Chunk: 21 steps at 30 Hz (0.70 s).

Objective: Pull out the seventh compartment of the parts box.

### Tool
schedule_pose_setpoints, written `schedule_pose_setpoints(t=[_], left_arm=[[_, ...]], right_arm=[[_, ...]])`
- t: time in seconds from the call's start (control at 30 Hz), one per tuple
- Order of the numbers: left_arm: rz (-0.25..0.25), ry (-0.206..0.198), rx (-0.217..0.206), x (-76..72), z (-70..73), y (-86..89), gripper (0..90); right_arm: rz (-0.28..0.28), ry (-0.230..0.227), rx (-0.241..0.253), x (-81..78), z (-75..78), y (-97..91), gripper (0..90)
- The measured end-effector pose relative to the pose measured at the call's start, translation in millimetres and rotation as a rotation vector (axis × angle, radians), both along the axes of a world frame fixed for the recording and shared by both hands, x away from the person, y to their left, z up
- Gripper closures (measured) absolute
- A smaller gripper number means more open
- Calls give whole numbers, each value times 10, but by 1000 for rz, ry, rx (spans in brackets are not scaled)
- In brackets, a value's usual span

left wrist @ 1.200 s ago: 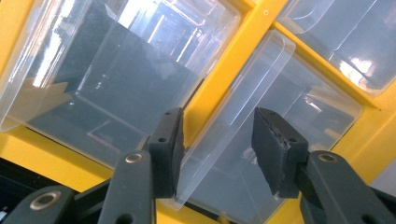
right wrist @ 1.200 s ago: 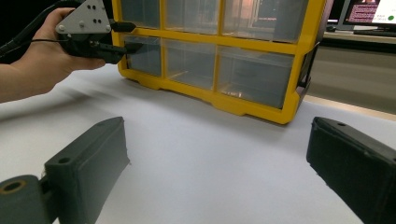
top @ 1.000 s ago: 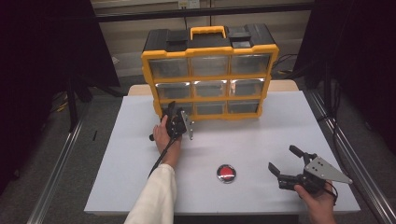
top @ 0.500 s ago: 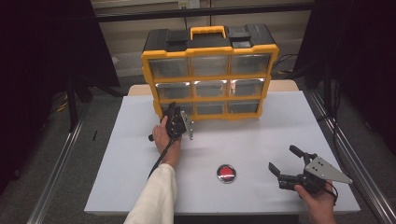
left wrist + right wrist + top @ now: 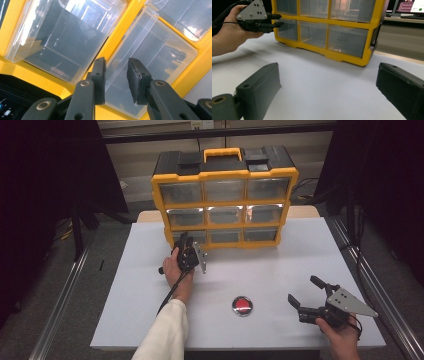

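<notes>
My left tongs [image 5: 115,75] have just been closing and now stand narrow astride the pull lip of the bottom-left drawer [image 5: 150,65] in the organizer [image 5: 225,202] on the counter [image 5: 280,270], so I should pinch squarely and draw straight out, my right tongs [image 5: 306,292] wide and idle.

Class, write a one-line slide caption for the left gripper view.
The left gripper straddles the clear front lip of a drawer in the yellow organiser.
</notes>
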State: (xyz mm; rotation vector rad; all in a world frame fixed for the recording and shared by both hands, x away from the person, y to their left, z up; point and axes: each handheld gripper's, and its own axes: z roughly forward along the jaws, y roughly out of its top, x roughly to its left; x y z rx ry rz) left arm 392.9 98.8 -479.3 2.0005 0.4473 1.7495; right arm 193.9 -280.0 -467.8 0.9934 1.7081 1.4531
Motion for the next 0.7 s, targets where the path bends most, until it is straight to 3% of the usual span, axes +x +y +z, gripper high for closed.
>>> schedule_pose_setpoints(t=[0.3, 0.7], left_arm=[[-3, -11, 14, -66, 17, 8, 684], [-7, -4, 2, -135, 7, 20, 684]], right_arm=[[-1, -3, 8, 1, -1, -1, 49], [-2, -4, 10, 0, 0, -3, 49]])
